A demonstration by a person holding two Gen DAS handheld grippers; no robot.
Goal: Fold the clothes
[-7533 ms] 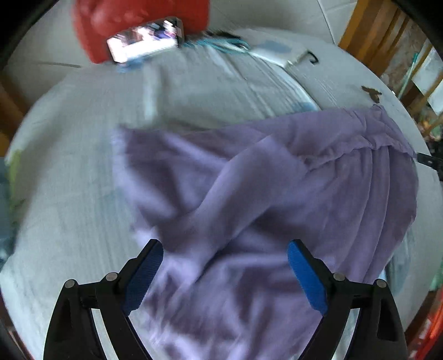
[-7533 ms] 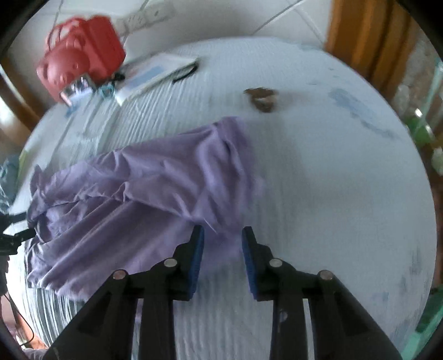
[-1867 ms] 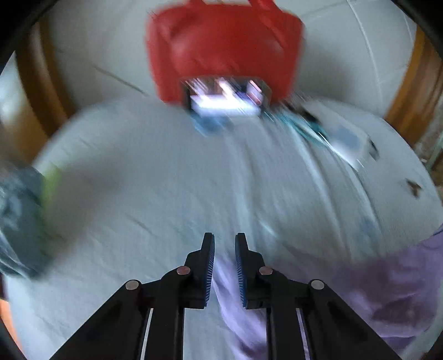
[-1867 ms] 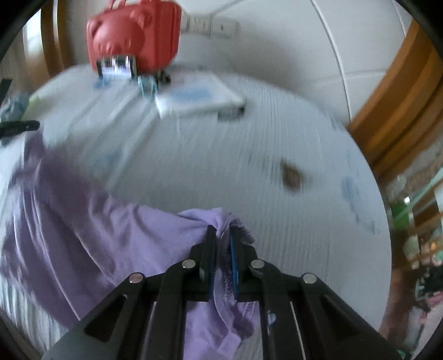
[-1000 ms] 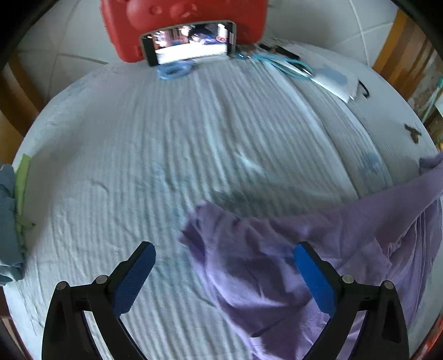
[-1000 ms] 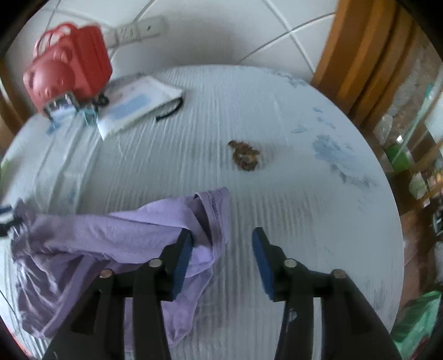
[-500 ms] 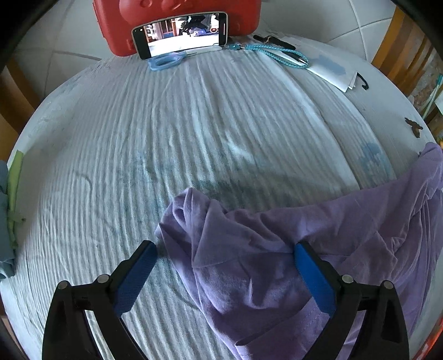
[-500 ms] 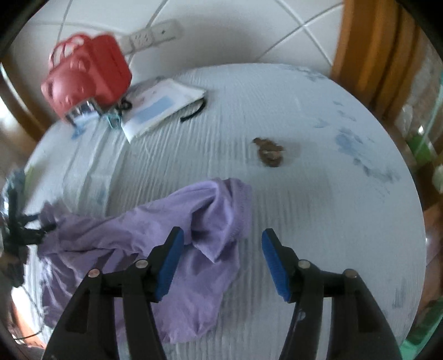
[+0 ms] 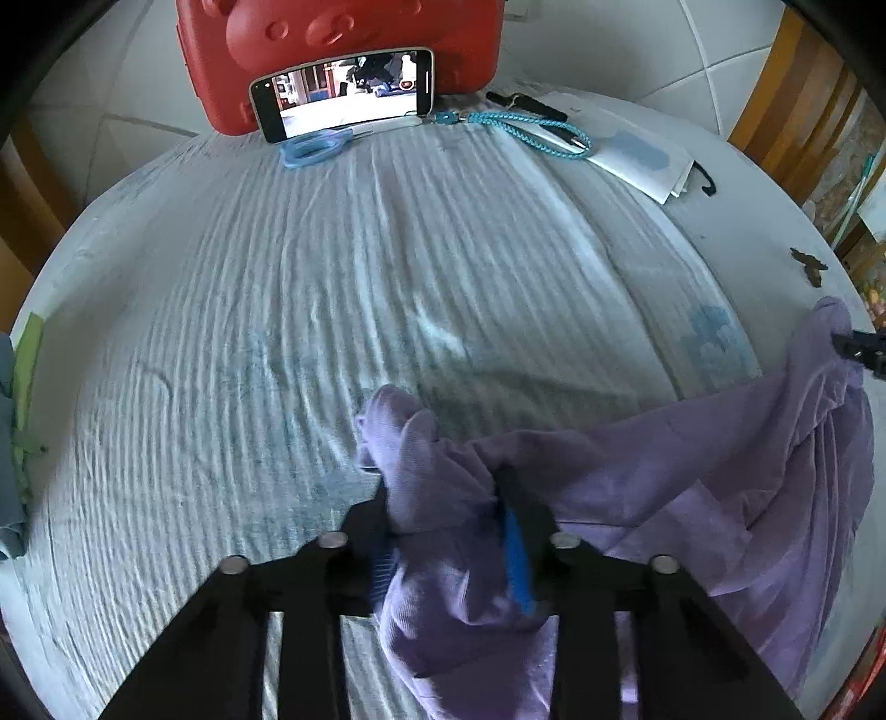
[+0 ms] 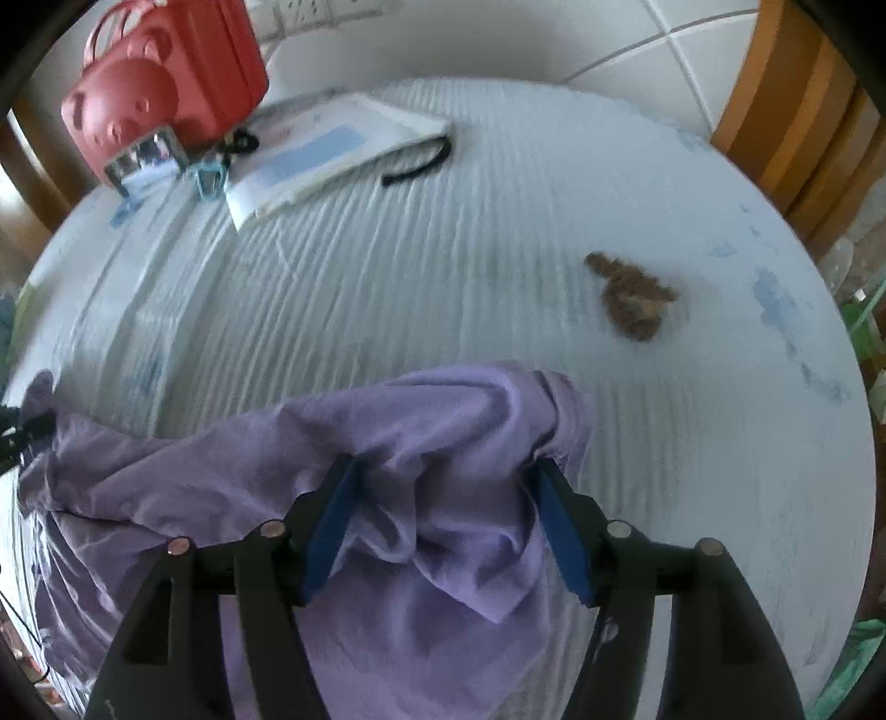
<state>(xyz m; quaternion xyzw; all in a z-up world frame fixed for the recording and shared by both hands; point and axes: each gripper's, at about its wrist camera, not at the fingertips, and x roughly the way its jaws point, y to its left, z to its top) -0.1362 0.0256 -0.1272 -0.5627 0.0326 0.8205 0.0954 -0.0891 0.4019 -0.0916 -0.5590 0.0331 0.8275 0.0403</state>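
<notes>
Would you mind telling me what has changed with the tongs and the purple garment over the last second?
The left tongs, wide open a second ago, have closed on a bunched corner of the purple garment. The right tongs moved forward to straddle the opposite corner, jaws open. The red case, phone and papers stayed put.

Purple garment (image 9: pixel 692 471): soft matt cloth, finely ribbed, creased. Table cover (image 9: pixel 332 277): pale ribbed cloth, matt, rumpled; red case (image 10: pixel 166 72), far left: smooth, glossy moulded plastic. Phone (image 9: pixel 340 91): glossy screen; booklet (image 10: pixel 326 149): smooth paper; gripper pads (image 10: pixel 332 526): matt blue, on black plastic arms.
</notes>
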